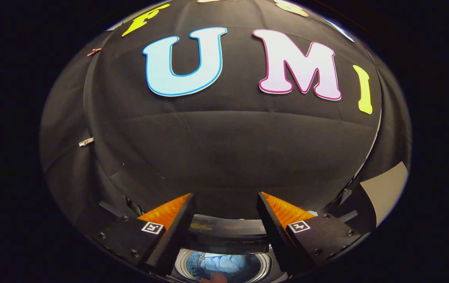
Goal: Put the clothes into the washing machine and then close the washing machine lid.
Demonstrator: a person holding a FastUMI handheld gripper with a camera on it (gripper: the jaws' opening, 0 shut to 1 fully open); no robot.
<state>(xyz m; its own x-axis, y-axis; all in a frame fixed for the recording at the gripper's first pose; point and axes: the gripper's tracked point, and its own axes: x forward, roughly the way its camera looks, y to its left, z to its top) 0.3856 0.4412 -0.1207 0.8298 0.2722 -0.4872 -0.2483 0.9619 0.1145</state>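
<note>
The washing machine [224, 236] is seen low at 6 o'clock, its dark raised lid [228, 237] standing across the gap between the fingers. Below the lid the round drum [261, 267] is left open, and pale blue clothes [222, 262] are already lying inside it. The gripper [224, 200] is held with jaws spread wide and nothing pinched, aimed at the booth wall above the machine. The lid is judged the next target: it lies beneath and just ahead, its long axis running 9 to 3.

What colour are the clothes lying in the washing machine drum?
Light blue clothes, seen in the gripper view inside the washing machine, below the open gripper.
</note>
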